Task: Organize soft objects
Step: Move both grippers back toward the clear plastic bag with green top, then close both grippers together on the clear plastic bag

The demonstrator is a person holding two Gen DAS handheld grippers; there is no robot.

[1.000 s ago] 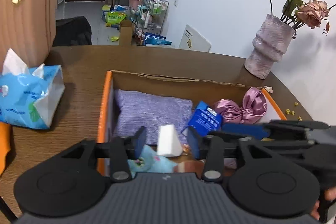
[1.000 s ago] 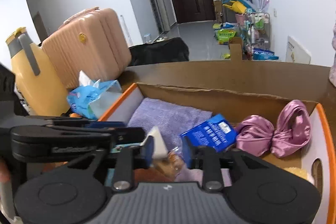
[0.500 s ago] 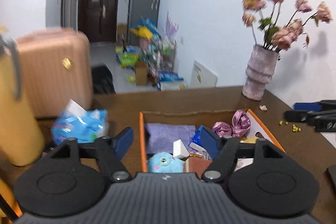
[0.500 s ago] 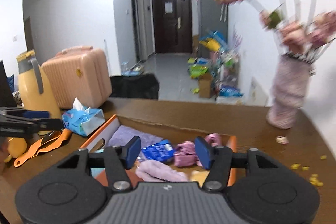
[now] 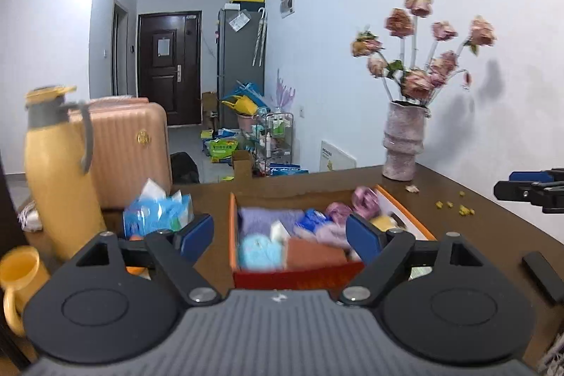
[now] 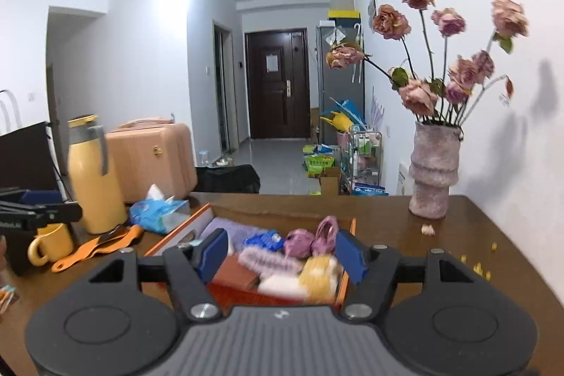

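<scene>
Box (image 5: 298,273): one, orange-rimmed, open-topped, on the brown surface (image 5: 476,235); long axis runs away from the cameras toward the far wall.
Contents: soft things, blurred; purple cloth (image 5: 266,217) at the far left, two pink satin bundles (image 6: 312,240) at the far right, blue plush (image 5: 259,251) near front.
Left gripper (image 5: 280,233): jaws apart, just been opening, nothing between them, above the box.
Right gripper (image 6: 282,252): jaws apart, just been opening, nothing held.
Vase (image 6: 435,171): one, upright, beyond the box.
Flask (image 6: 93,175): one, left.
</scene>
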